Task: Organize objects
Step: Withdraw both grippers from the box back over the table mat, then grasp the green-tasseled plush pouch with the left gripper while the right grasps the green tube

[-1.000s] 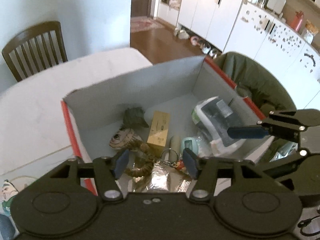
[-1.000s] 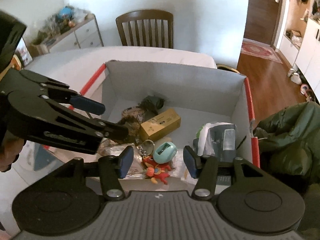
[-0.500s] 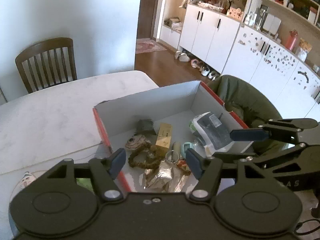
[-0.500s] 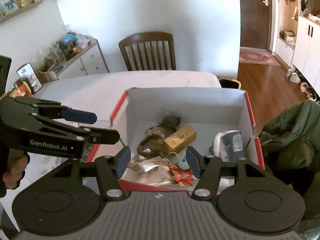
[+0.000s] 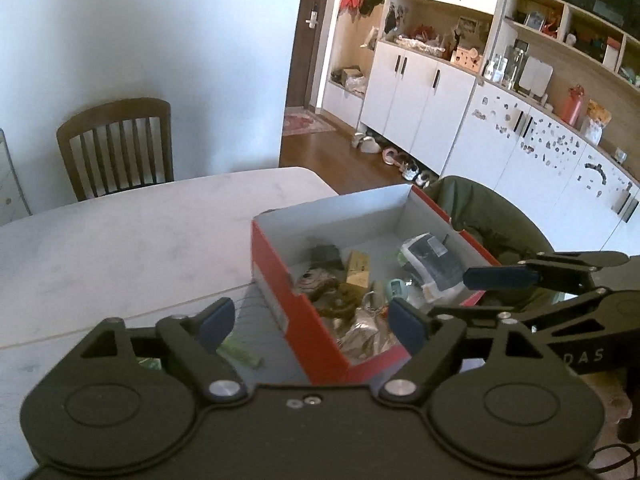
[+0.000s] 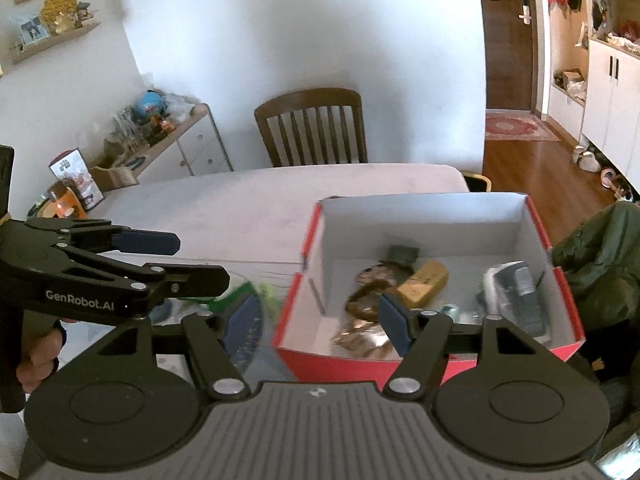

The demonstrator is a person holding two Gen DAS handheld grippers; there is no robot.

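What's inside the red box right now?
The red box holds a gold carton, a brown braided cord, crinkled foil packets, a dark-and-white pouch and a keyring. The right gripper's fingers hide the near middle.

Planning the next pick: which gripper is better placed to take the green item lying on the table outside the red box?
Left. The green item lies just ahead of the open left gripper, left of the red box. The right gripper, also open, faces the box.

White lettering "GenRobot.AI" stands on the side of the left gripper (image 6: 172, 258), while only the letters "DAS" show on the right gripper (image 5: 452, 296).
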